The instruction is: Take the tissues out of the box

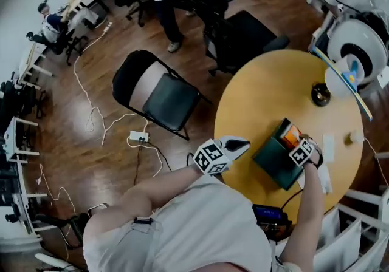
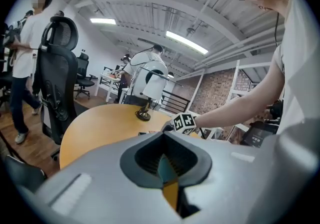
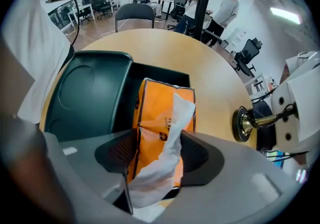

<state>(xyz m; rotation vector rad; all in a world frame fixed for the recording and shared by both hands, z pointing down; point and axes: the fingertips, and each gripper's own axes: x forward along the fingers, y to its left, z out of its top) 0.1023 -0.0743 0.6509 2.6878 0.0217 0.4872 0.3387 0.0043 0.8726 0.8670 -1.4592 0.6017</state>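
Observation:
A dark green box (image 1: 276, 158) lies on the round yellow table (image 1: 267, 82) with its lid folded open. An orange tissue pack (image 1: 290, 135) sits in it. My right gripper (image 1: 302, 143) hangs just over the pack. In the right gripper view a white tissue (image 3: 172, 138) rises out of the orange pack (image 3: 160, 108) between my right gripper's (image 3: 157, 160) jaws. It leans on the right pad, and the left pad stands apart from it. My left gripper (image 1: 238, 143) hovers at the table's near left edge, shut and empty (image 2: 167, 168).
A brass-based object (image 1: 320, 93) stands at the table's far right, by a white robot (image 1: 358, 40). White sheets (image 1: 328, 146) lie right of the box. A black folding chair (image 1: 159, 95) and an office chair (image 1: 240, 34) stand beyond the table. People are far back.

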